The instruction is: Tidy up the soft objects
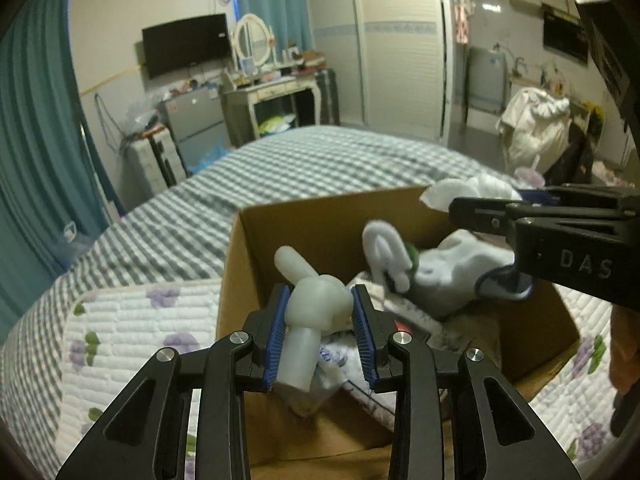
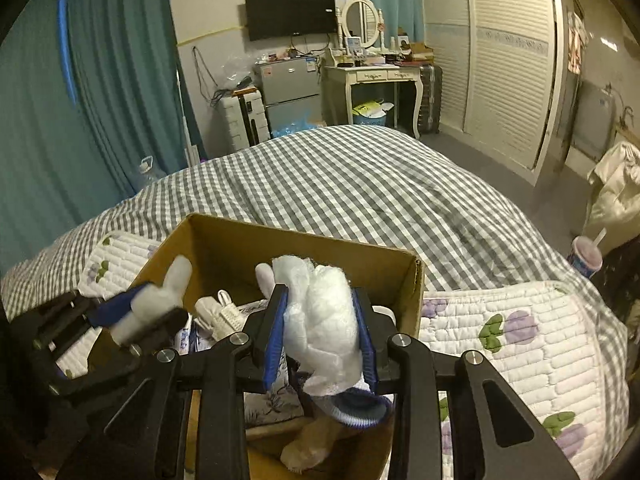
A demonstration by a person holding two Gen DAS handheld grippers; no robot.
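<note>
An open cardboard box (image 1: 320, 216) sits on the bed and holds soft items. My left gripper (image 1: 322, 322) is shut on a pale white soft rabbit toy (image 1: 316, 300) above the box; it also shows in the right wrist view (image 2: 154, 304). My right gripper (image 2: 322, 334) is shut on a white sock with a blue cuff (image 2: 324, 320), held over the box (image 2: 304, 244). In the left wrist view the right gripper (image 1: 520, 280) comes in from the right with the sock (image 1: 452, 272). A white plush slipper shape (image 1: 384, 248) lies in the box.
The box rests on a quilted white pad with purple flowers (image 2: 520, 340) over a grey checked bedspread (image 2: 360, 184). Floral fabric (image 2: 272, 396) lies in the box. A cup with a straw (image 2: 586, 258) stands at the right. A teal curtain (image 2: 100, 92) hangs on the left.
</note>
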